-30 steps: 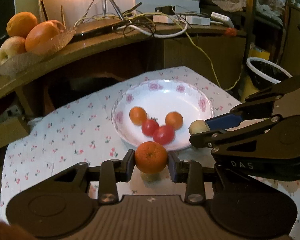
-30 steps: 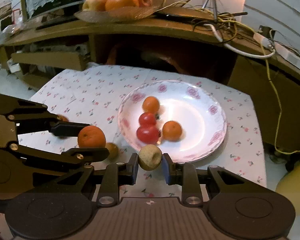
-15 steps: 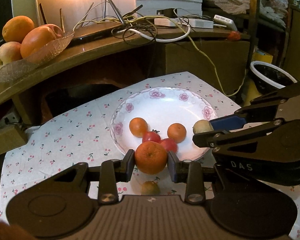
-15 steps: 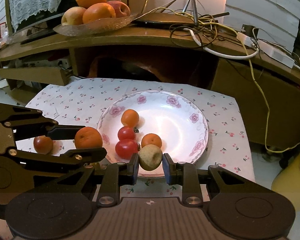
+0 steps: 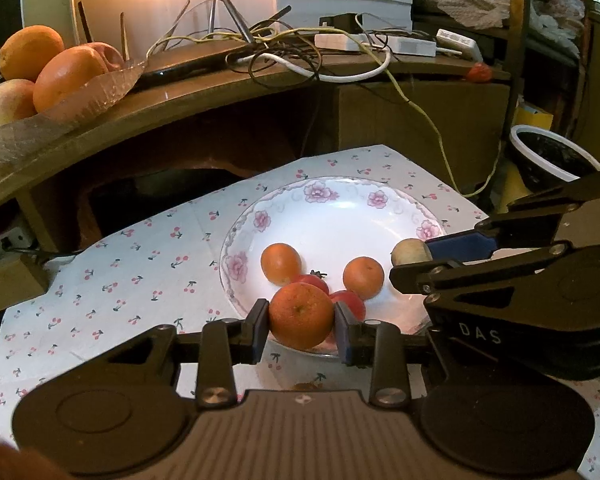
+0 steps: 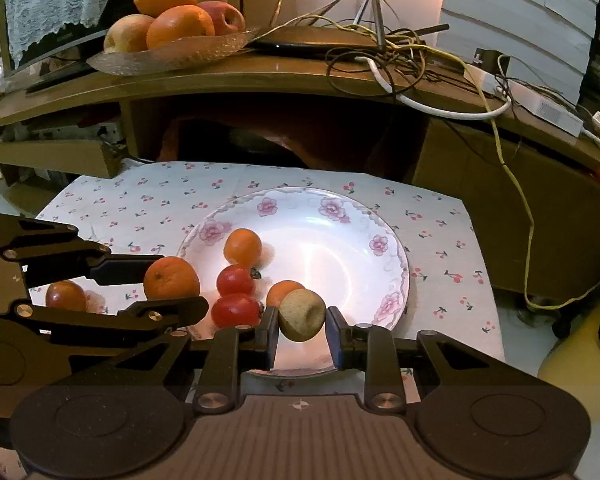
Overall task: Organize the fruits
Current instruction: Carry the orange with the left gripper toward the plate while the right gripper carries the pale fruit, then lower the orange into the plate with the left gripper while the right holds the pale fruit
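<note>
My left gripper (image 5: 301,330) is shut on an orange tangerine (image 5: 301,315), held over the near rim of the white flowered plate (image 5: 332,216). My right gripper (image 6: 302,330) is shut on a small brownish-green fruit (image 6: 302,314), held over the plate's (image 6: 340,216) near rim. In the plate lie two small oranges (image 6: 243,247) and two red tomatoes (image 6: 235,280). The left gripper and its tangerine (image 6: 171,278) also show at the left in the right wrist view. A reddish fruit (image 6: 65,296) lies on the cloth left of the plate.
The plate sits on a cherry-print cloth (image 6: 148,200) over a low table. Behind it, a wooden shelf (image 6: 260,76) holds a glass dish of oranges and apples (image 6: 172,20) and tangled cables (image 6: 400,56). A white-rimmed bin (image 5: 548,156) stands at the right.
Both grippers rose and moved forward with their fruit, from the cloth before the plate to above its near rim. A small brownish fruit seen on the cloth has dropped out of view.
</note>
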Available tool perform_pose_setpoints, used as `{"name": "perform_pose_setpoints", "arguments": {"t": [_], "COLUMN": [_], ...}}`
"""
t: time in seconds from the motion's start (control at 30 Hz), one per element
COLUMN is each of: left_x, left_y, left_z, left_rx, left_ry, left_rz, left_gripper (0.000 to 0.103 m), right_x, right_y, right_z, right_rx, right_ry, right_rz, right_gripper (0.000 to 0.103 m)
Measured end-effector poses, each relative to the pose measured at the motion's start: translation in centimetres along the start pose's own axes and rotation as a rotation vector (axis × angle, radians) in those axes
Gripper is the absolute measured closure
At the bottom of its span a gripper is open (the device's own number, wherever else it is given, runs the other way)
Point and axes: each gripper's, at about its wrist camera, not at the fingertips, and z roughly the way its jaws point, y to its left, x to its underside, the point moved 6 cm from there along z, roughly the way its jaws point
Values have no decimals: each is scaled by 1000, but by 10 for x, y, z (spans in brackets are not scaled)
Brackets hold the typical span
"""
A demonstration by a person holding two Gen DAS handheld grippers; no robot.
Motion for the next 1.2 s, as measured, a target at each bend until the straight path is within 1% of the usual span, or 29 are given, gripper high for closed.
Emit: {"name": "perform_pose_setpoints", "arguments": {"t": [0.27, 0.47, 0.67, 0.9, 1.03, 1.2], "left_x": [2, -2, -8, -15, -19, -18], "left_y": [2, 4, 5, 4, 6, 12], "left_z": [12, 18, 24, 29, 32, 38], "left_rx": [-5, -2, 23, 48, 43, 15], "left_ry": [9, -7, -29, -56, -70, -67], "left_rz": [-7, -17, -34, -50, -54, -52], "left_gripper": [65, 65, 65, 65, 65, 65], "right_x": [0, 0, -3, -8, -12, -18], "right_y": [-3, -6, -12, -22, -27, -25], "right_z": [11, 19, 25, 31, 35, 42], "right_rx": [8, 4, 6, 29, 41, 52], "right_ry": [11, 13, 10, -1, -9, -17], "right_rz": [9, 25, 55, 86, 89, 66], "right_gripper": [75, 75, 75, 75, 74, 73]}}
